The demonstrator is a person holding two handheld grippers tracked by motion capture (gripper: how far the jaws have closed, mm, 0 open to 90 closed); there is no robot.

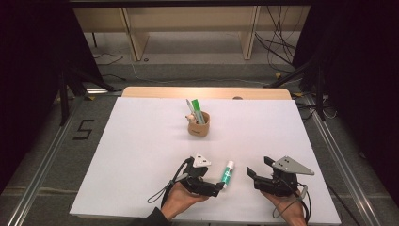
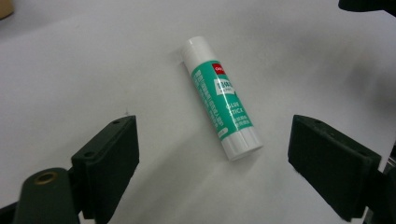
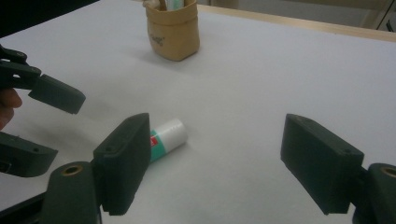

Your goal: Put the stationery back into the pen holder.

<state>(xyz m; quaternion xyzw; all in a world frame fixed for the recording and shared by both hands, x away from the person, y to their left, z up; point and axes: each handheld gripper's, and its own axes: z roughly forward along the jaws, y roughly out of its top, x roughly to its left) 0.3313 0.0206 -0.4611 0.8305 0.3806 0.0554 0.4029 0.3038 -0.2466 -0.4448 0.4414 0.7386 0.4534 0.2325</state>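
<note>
Left tongs [image 2: 212, 163] low in the high view's centre, jaws spread wide, holding nothing, lined up on the glue stick [image 2: 222, 97], which lies flat on the counter [image 1: 141, 155] just past the jaw tips, between them but untouched. Right tongs [image 1: 258, 175] at lower right, also wide open and empty, near the stick but apart. Step in hand looks like the approach to a pickup (probably headed for the cup). Next move calls for the left tongs to push forward so the jaws straddle the tube's middle, then close across it; it is round, could roll. Farther up, mid-frame, a tan cup [image 1: 198, 124] with pens [image 1: 198, 111] stands upright. White sheet covers the counter; wooden shelving [image 1: 188, 28] and cables [image 1: 282, 42] at top.
</note>
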